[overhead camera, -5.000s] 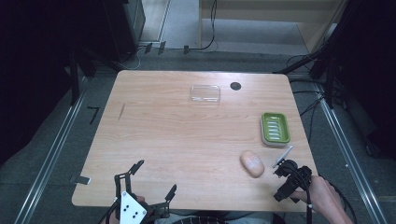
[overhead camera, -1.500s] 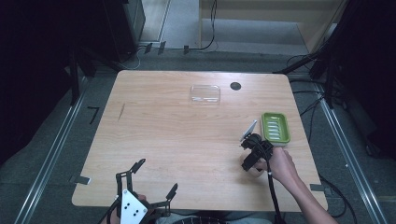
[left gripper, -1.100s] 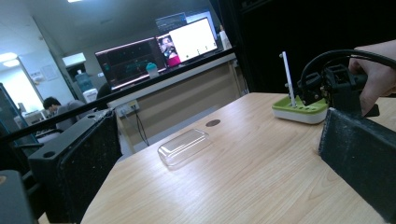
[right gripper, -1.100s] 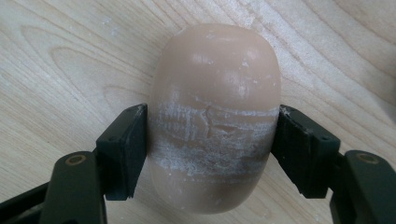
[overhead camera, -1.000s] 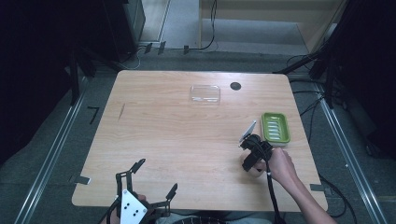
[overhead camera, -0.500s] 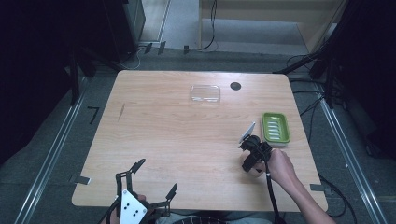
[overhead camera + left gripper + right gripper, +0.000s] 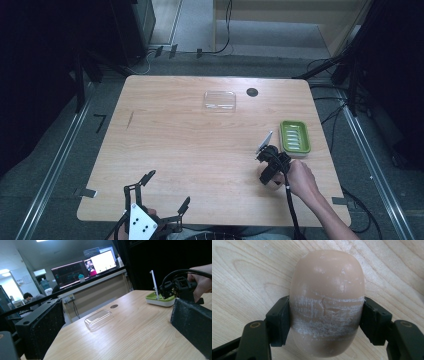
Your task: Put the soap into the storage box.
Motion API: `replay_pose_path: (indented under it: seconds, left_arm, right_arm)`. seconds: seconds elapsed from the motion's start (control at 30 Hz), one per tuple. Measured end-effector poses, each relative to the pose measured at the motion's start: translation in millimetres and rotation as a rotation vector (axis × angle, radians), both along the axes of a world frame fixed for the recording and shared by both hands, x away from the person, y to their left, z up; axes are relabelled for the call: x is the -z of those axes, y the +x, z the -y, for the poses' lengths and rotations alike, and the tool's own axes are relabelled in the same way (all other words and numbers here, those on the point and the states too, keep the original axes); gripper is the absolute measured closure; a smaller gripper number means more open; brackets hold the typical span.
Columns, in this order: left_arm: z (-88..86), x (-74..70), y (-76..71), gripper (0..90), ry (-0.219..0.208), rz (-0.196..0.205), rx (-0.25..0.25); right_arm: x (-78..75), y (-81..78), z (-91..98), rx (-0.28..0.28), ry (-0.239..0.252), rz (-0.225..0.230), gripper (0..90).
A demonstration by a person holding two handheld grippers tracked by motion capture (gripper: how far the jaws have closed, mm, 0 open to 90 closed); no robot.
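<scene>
Right gripper [image 7: 325, 325] has its jaws pinched on both flanks of the tan soap bar [image 7: 327, 305], lying on the table at lower right just below the green soap dish [image 7: 295, 137], so seating it there looks undone, while the left gripper [image 7: 157, 200] idles spread at bottom left.

The right gripper [image 7: 268, 172] is seen at the lower right of the high view, held by the right hand [image 7: 299, 178], with the forearm running off toward the bottom right corner; its jaws are pressed against both sides of a tan oval bar of soap [image 7: 327, 300]. The left gripper [image 7: 161, 210] is seen at the bottom edge, left of centre, with its jaws spread wide and nothing between them.
</scene>
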State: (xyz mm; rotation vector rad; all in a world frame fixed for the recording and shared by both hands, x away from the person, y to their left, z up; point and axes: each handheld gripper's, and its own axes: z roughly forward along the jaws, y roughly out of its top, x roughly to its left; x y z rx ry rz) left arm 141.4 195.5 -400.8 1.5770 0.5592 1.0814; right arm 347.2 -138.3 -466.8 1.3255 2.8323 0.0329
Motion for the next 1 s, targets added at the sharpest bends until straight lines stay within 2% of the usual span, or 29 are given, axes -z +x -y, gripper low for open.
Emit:
replay_pose_path:
  seconds: [0.37,1.0]
  left_arm:
    - [0.0,-0.1,0.0,0.0,-0.001,0.0,-0.001]
    - [0.0,-0.1,-0.2,0.0,-0.001,0.001,0.0]
  right_arm:
    - [-9.5,-1.9,3.2,-0.011,0.001,0.01,33.7]
    - [-16.6,-2.6,15.8,-0.005,-0.007,0.01,33.7]
